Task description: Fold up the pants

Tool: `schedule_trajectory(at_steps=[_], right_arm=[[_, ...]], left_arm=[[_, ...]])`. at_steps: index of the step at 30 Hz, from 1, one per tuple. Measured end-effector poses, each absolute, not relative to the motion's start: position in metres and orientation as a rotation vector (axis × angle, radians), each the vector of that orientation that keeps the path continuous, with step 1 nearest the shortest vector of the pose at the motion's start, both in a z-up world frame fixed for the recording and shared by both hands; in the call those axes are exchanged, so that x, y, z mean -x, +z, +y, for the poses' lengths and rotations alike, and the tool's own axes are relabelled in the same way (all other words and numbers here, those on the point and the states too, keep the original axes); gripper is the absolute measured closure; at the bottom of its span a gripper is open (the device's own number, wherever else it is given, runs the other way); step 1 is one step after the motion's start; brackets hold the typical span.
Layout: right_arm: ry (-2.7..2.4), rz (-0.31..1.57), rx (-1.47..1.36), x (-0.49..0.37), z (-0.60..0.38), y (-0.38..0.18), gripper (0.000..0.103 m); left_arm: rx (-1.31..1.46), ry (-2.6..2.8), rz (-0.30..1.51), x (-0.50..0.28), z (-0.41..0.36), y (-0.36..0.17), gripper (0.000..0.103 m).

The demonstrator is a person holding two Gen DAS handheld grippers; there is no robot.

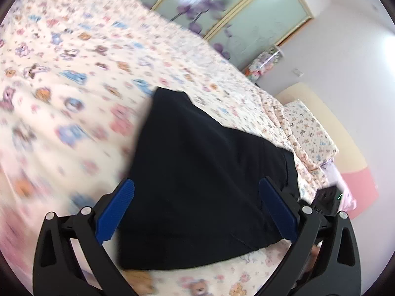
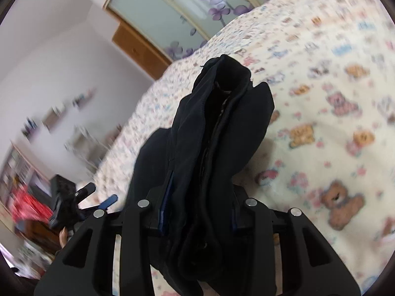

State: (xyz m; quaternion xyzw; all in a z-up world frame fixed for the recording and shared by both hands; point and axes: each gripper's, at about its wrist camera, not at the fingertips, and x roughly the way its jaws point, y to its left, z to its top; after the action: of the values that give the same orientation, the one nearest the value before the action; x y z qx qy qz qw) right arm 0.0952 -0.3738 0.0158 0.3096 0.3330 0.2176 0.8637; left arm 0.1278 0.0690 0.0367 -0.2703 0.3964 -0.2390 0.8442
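Pants (image 1: 202, 172) lie folded, dark, on the patterned bed (image 1: 74, 74) beneath the left hand-held gripper (image 1: 196, 192), which gapes wide and empty. Right view: the right hand-held gripper (image 2: 197, 212) clamps their bunched layers; I'd lower them flat, edges aligned.

**Bright room, heavy motion blur**

I see soft, even daylight in both views. Motion blur smears the bedspread (image 1: 74, 86) at the left of the left wrist view and the shelves (image 2: 22, 172) in the right. The black pants (image 2: 209, 148) read nearly featureless. Fisheye bending and dark vignetting ring each frame.
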Motion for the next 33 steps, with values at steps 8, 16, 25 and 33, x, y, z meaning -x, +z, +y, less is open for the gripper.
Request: schedule_trajectory(at_steps=[8, 16, 25, 33], right_arm=[[0.509, 0.61, -0.744, -0.091, -0.39, -0.008, 0.066], [0.54, 0.597, -0.784, -0.094, -0.395, -0.016, 0.066], [0.545, 0.596, -0.829, -0.093, -0.401, -0.024, 0.065], [0.542, 0.602, -0.844, -0.093, -0.403, -0.027, 0.065]], left_arm=[[0.658, -0.517, 1.217, -0.208, 0.085, 0.004, 0.002], [0.633, -0.61, 1.319, -0.239, 0.052, -0.014, 0.002], [0.603, -0.787, 1.185, -0.226, 0.019, 0.021, 0.003], [0.52, -0.667, 1.229, -0.226, 0.02, 0.015, 0.045]])
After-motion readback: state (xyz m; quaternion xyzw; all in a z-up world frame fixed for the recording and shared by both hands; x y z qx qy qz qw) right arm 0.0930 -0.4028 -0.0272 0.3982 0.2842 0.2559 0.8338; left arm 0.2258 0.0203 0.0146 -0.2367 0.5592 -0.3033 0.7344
